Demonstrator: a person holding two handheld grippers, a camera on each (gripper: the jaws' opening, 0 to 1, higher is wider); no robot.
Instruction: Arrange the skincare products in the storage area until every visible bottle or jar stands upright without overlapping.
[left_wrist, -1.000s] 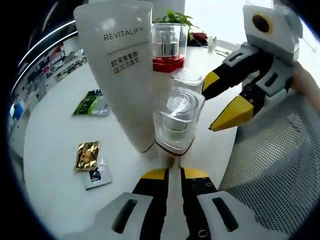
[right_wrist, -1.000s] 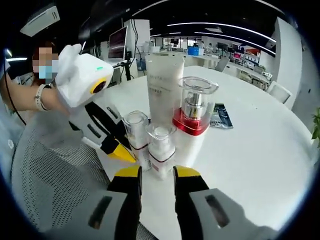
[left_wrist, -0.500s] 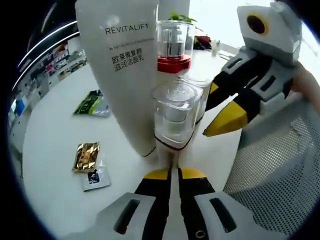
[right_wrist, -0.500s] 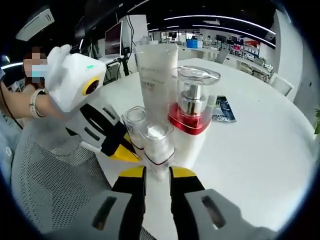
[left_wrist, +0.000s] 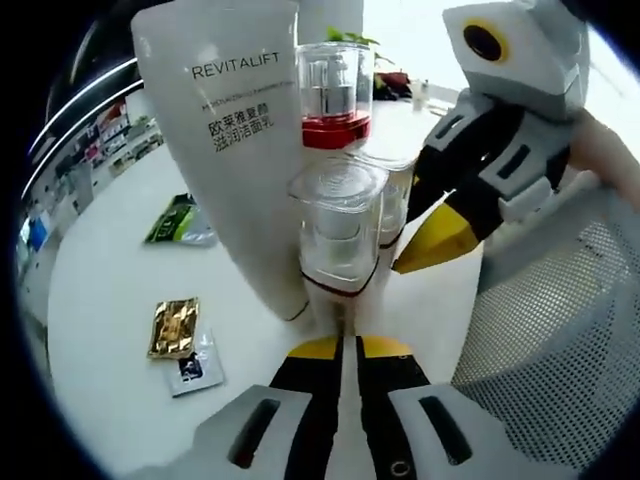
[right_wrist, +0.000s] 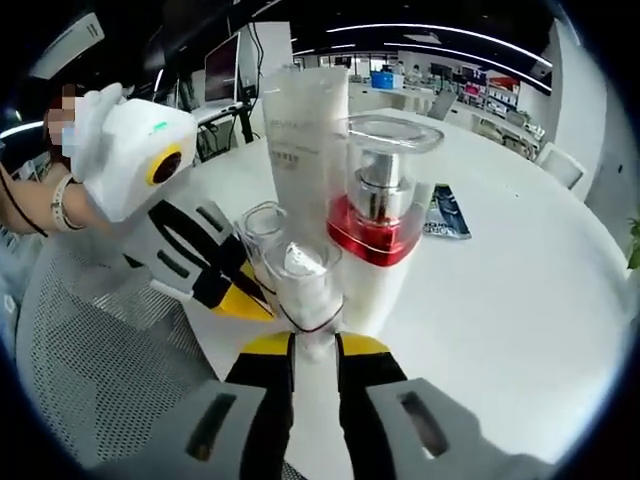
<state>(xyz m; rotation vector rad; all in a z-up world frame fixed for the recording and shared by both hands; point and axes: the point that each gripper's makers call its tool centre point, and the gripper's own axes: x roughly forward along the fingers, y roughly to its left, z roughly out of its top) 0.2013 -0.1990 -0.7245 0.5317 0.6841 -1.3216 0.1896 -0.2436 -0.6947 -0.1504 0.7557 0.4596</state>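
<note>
Your right claw (right_wrist: 313, 343) is now clamping the near clear-capped bottle (right_wrist: 303, 290); it was apart a second ago. Left claw (left_wrist: 341, 345) is staying together at 6 o'clock of its bottle (left_wrist: 338, 232), beside the tall tube (left_wrist: 240, 140) on the tabletop (left_wrist: 110, 290). Everything's upright.

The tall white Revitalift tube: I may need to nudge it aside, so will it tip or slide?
The Revitalift tube stands tall on its narrower end, so a high push would probably tip it. It looks like soft plastic and may dent. The small clear-capped bottles crowd its base and could topple too.
</note>
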